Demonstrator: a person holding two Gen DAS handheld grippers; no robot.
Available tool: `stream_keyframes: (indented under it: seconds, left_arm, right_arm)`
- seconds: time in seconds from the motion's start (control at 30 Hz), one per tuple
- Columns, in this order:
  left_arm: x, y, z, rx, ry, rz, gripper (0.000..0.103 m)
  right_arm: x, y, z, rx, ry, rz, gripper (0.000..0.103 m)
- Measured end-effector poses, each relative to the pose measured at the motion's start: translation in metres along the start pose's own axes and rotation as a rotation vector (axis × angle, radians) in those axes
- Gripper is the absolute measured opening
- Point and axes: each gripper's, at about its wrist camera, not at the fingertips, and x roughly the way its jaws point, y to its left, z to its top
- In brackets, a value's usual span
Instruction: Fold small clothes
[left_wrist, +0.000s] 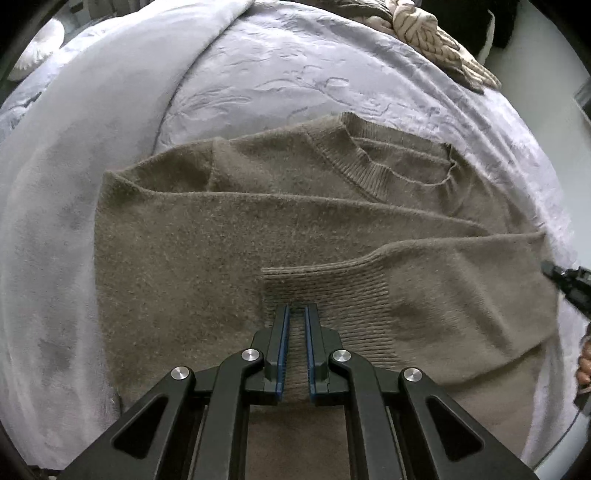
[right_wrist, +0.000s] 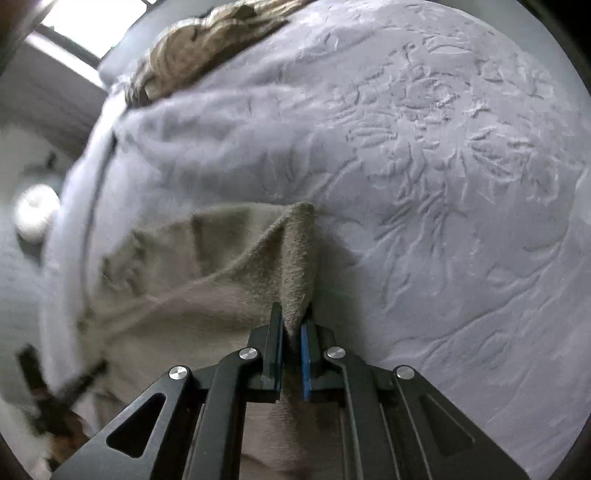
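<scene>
While the brown sweater (left_wrist: 258, 229) lies spread on the pale grey bedspread (left_wrist: 280, 66), I have both tools down on it, one in each hand. My left gripper (left_wrist: 295, 310) sits with its jaws drawn narrow over the ribbed cuff (left_wrist: 325, 295) of a sleeve that is folded across the body; the ribbing runs up between the blue pads, so I judge it pinched rather than merely touched. My right gripper (right_wrist: 291, 321) is closed on a peaked fold of the knit at the sweater's right edge (right_wrist: 299, 258), the cloth rising in a ridge out of the jaws towards the bedspread beyond.

What the next move turns on is how the garment lies from each tool. The neckline (left_wrist: 388, 162) is at the far side from me and the hem is under my hands, so the long axis runs straight away from my left gripper. The folded sleeve crosses that axis, its cuff pointing left. The right edge lies directly ahead of my right gripper, which shows at the far right of the left camera's view; that hand is the nearer one for bringing the side inward.

A striped, crumpled cloth (left_wrist: 436, 40) lies at the far edge of the bed, well apart from the sweater.
</scene>
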Motion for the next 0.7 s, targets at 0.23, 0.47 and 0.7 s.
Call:
stream_keyframes:
  seconds: [0.23, 0.47, 0.7]
  left_arm:
    - [0.002, -0.001, -0.002, 0.043, -0.001, 0.04, 0.01]
    - [-0.012, 0.024, -0.007, 0.002, 0.024, 0.078, 0.01]
    - [-0.025, 0.01, -0.001, 0.039, -0.024, 0.022, 0.01]
  right_arm:
    - [0.002, -0.006, -0.009, 0.046, -0.007, -0.073, 0.013]
    - [-0.037, 0.003, -0.036, 0.015, -0.036, -0.144, 0.019]
    - [-0.025, 0.056, -0.063, -0.084, 0.027, -0.035, 0.02]
